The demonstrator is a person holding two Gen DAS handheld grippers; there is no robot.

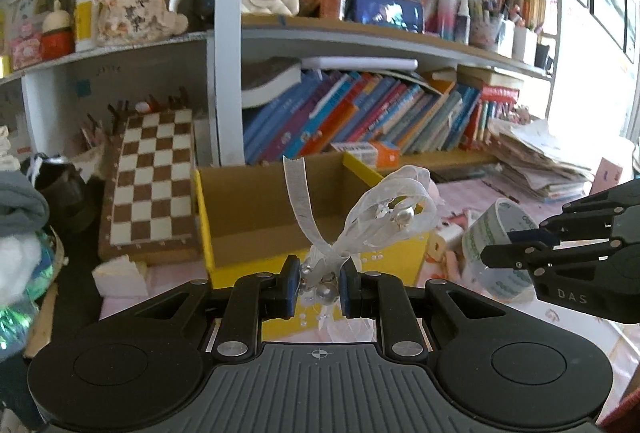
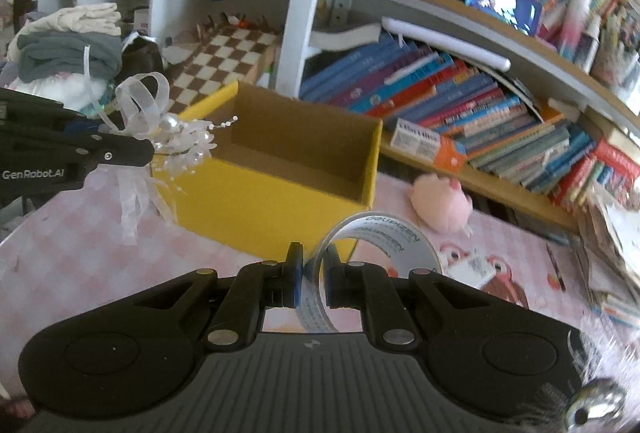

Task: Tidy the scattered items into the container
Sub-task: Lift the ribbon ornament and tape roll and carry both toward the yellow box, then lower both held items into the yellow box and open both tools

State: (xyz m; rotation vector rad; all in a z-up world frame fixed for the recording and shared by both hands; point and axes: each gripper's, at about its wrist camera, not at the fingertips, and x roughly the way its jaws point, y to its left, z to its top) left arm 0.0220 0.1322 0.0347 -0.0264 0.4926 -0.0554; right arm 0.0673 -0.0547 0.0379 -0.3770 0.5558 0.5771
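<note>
My left gripper (image 1: 319,285) is shut on a white ribbon-and-pearl corsage (image 1: 376,225), held in front of the near wall of the open yellow cardboard box (image 1: 208,229). The corsage (image 2: 176,137) and left gripper (image 2: 150,153) also show in the right wrist view, beside the box's left corner (image 2: 280,189). My right gripper (image 2: 311,273) is shut on the wall of a clear tape roll (image 2: 384,233), held above the pink tablecloth just in front of the box. In the left wrist view the tape roll (image 1: 486,237) and right gripper (image 1: 486,257) are at the right.
A pink plush toy (image 2: 442,203) lies on the cloth right of the box. A chessboard (image 1: 154,177) leans left of the box. Bookshelves (image 1: 380,121) stand behind. Folded clothes (image 2: 68,49) are stacked at left, and a paper pile (image 1: 536,161) at right.
</note>
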